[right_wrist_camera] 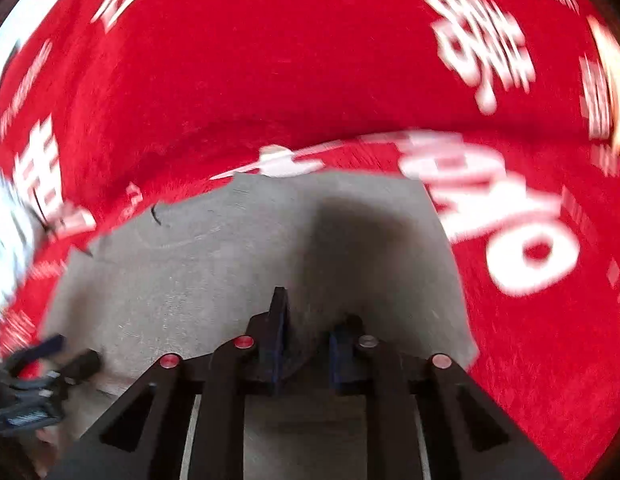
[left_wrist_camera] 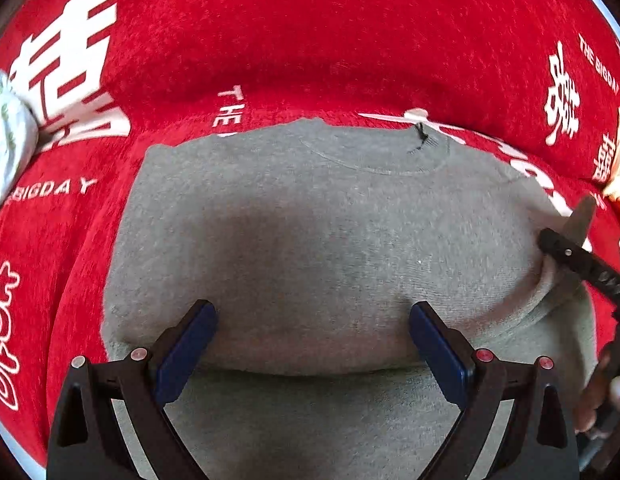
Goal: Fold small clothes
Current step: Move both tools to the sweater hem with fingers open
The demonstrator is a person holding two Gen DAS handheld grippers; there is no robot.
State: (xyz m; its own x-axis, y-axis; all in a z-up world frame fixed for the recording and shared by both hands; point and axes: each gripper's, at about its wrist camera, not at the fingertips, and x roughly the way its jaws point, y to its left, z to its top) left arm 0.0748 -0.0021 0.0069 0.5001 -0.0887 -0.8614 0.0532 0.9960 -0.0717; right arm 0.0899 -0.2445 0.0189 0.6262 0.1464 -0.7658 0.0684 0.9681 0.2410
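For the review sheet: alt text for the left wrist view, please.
A grey sweater lies flat on a red cloth with white lettering, neckline at the far edge. The left gripper hangs over it, jaws wide apart; the right gripper pinches the sweater's right edge.

Bright, even light across both views, colours saturated on the red printed cloth. Soft dark shadow cast on the grey garment just ahead of the left hand-held gripper, a similar one in the right wrist view. Left view sharp, only faint smear at the rim. Right view heavily motion-blurred, white lettering streaked. Strong fisheye bending throughout, black vignette in the corners, overexposed white patch at left edge
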